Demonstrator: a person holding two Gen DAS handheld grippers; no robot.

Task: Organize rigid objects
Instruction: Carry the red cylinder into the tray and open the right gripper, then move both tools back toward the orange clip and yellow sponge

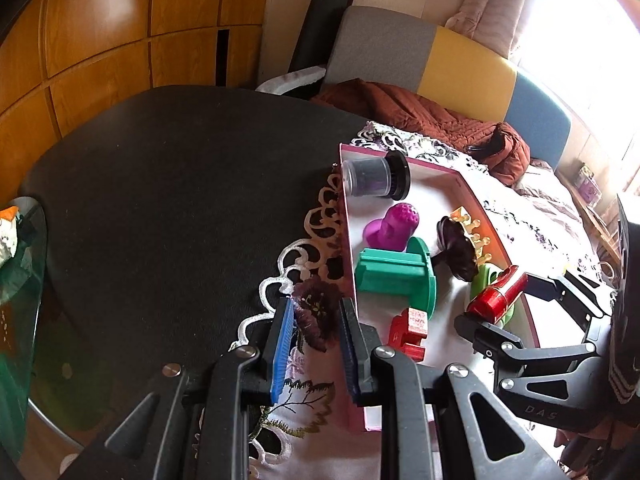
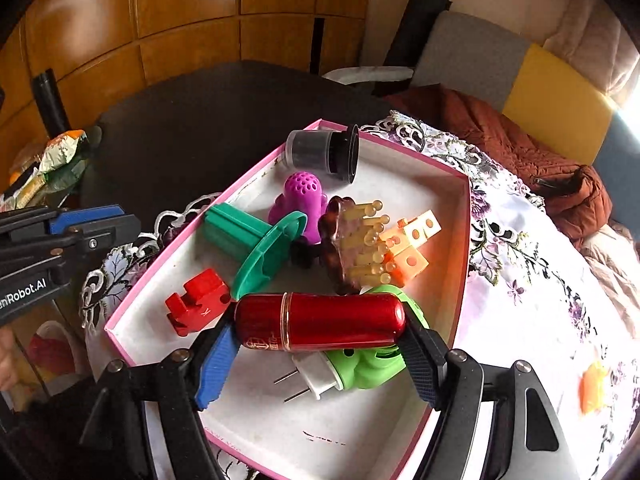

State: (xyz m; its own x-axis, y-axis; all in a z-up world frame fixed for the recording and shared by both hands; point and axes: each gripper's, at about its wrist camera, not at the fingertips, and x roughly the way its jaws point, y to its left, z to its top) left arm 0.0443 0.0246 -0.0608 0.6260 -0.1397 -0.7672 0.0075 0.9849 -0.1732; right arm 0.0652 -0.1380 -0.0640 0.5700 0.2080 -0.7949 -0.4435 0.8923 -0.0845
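Observation:
A pink-rimmed white box (image 2: 460,248) (image 1: 347,216) holds several toys: a green spool (image 2: 256,244) (image 1: 396,276), a red block (image 2: 196,300) (image 1: 412,328), a purple toy (image 2: 300,200), a brown brush (image 2: 348,248), an orange block (image 2: 412,248), a clear jar (image 2: 324,152) and a green plug gadget (image 2: 360,372). My right gripper (image 2: 320,344) (image 1: 500,300) is shut on a red metal cylinder (image 2: 320,320), held over the box's near part. My left gripper (image 1: 316,320) (image 2: 88,220) is open and empty beside the box's left wall, over the lace cloth.
A floral lace cloth (image 2: 520,280) covers the dark round table (image 1: 180,200) under the box. An orange piece (image 2: 596,388) lies on the cloth at right. A glass side table with snack bags (image 2: 52,164) stands left. A sofa with a rust blanket (image 1: 420,120) lies behind.

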